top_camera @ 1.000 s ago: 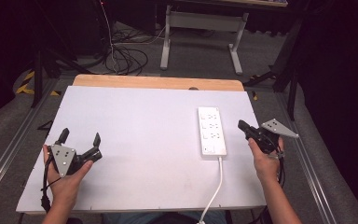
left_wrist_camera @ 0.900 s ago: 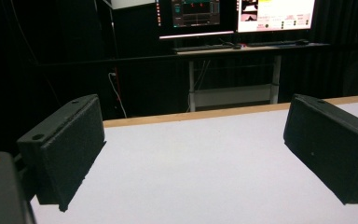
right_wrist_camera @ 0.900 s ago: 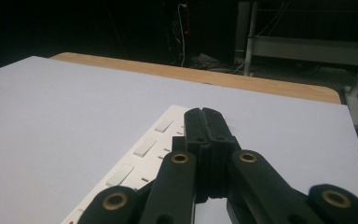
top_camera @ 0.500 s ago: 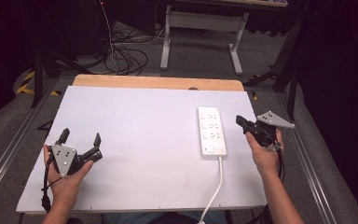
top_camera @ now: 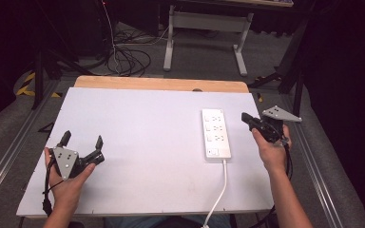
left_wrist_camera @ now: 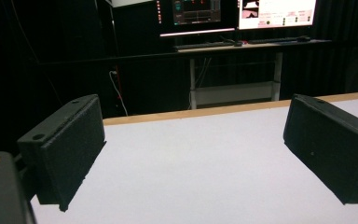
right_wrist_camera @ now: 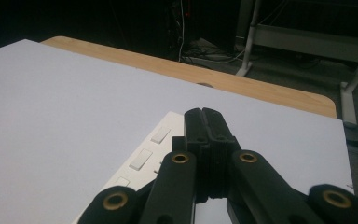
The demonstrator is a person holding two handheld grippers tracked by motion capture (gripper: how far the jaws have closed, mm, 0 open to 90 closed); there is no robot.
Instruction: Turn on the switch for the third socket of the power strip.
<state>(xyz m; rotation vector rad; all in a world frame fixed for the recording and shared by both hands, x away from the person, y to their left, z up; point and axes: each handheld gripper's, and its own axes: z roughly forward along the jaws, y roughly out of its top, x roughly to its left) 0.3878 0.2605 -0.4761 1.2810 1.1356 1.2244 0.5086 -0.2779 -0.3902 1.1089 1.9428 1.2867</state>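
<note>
I see a dark room around the white table (top_camera: 138,123), which has a wooden edge (top_camera: 161,84) at its far side. The floor (top_camera: 199,57) is grey carpet with black cables (top_camera: 128,59) lying on it. Behind stands a desk (left_wrist_camera: 242,46) with white legs, and two lit monitors (left_wrist_camera: 235,9) are on it.

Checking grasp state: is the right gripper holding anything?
No, the right gripper has its jaws pressed together with nothing between them, above the white power strip.
</note>
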